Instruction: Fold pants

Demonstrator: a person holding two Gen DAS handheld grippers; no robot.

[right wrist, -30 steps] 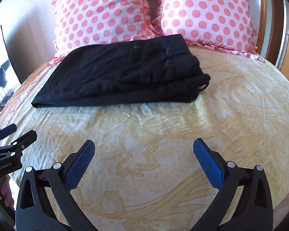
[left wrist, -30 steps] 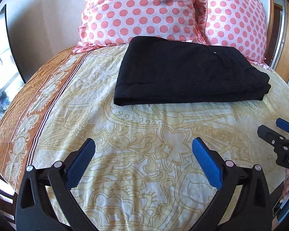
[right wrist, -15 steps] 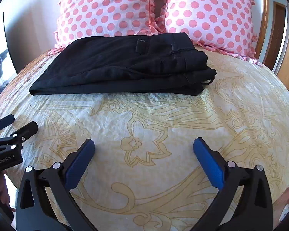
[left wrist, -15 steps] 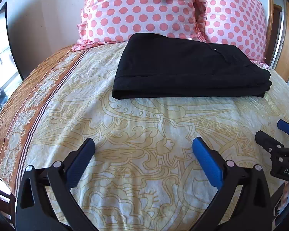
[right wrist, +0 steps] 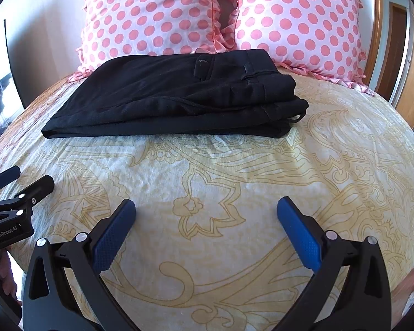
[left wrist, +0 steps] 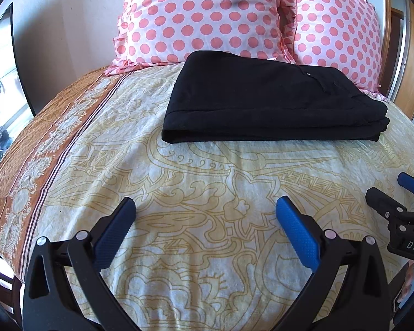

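Pants folded below pillows, both grippers, left gripper, right gripper, released, drawn farther back than before.

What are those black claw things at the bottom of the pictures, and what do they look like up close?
They are two hand-held grippers. The left gripper and the right gripper look alike: black angular plastic frames with triangular cut-outs and silver rivets, and two fingers faced with blue, finely textured pads. White lettering on the left one's body reads "GenRobot.AI". No cables show.
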